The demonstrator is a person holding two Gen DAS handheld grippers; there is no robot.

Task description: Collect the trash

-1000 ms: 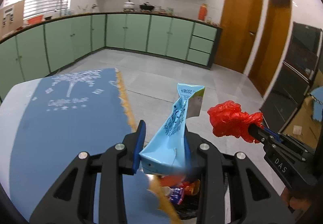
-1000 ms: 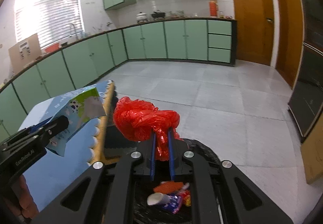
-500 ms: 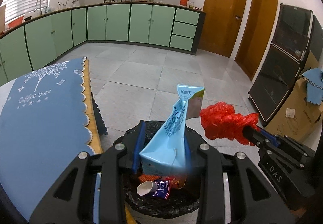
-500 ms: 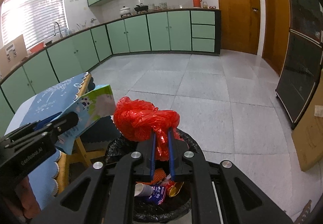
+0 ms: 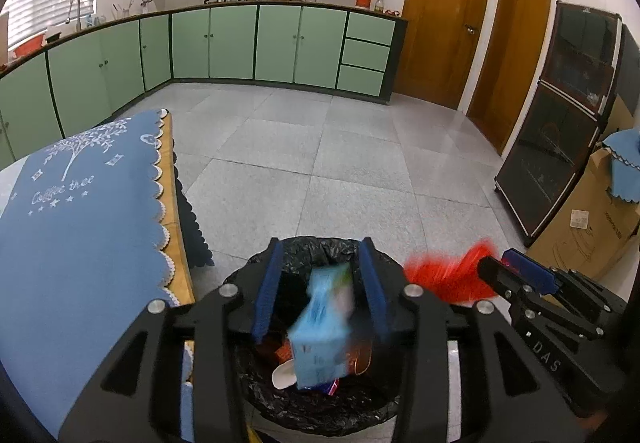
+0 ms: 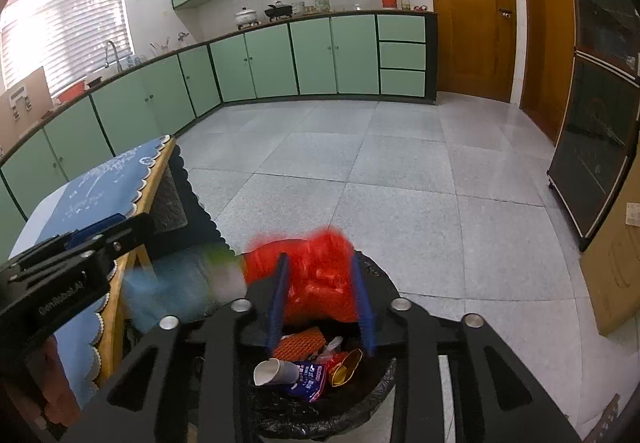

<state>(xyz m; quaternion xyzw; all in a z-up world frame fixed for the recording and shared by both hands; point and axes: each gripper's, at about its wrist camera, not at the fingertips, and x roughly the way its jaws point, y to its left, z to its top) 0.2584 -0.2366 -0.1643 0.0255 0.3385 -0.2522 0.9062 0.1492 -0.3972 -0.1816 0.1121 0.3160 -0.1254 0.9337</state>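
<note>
A black-lined trash bin (image 5: 256,383) stands on the floor right below both grippers; it also shows in the right wrist view (image 6: 384,283). My left gripper (image 5: 320,285) is open, and a blurred light-blue carton (image 5: 322,327) is falling between its fingers into the bin. My right gripper (image 6: 320,297) is open too, and a blurred red plastic bag (image 6: 316,271) is dropping between its fingers. The bag (image 5: 448,273) shows beside the right gripper in the left wrist view. The bin holds a paper cup (image 6: 276,371) and wrappers (image 6: 308,383).
A table with a blue cloth (image 5: 80,223) stands left of the bin, its wooden edge (image 6: 124,275) close by. Green kitchen cabinets (image 5: 256,43) line the far wall. A dark glass cabinet (image 5: 568,123) and a cardboard box (image 5: 592,231) stand at the right.
Both grippers have opened over the bin. The blue carton and the red bag have left the fingers and are falling, both blurred. The grippers have moved further over the bin.
</note>
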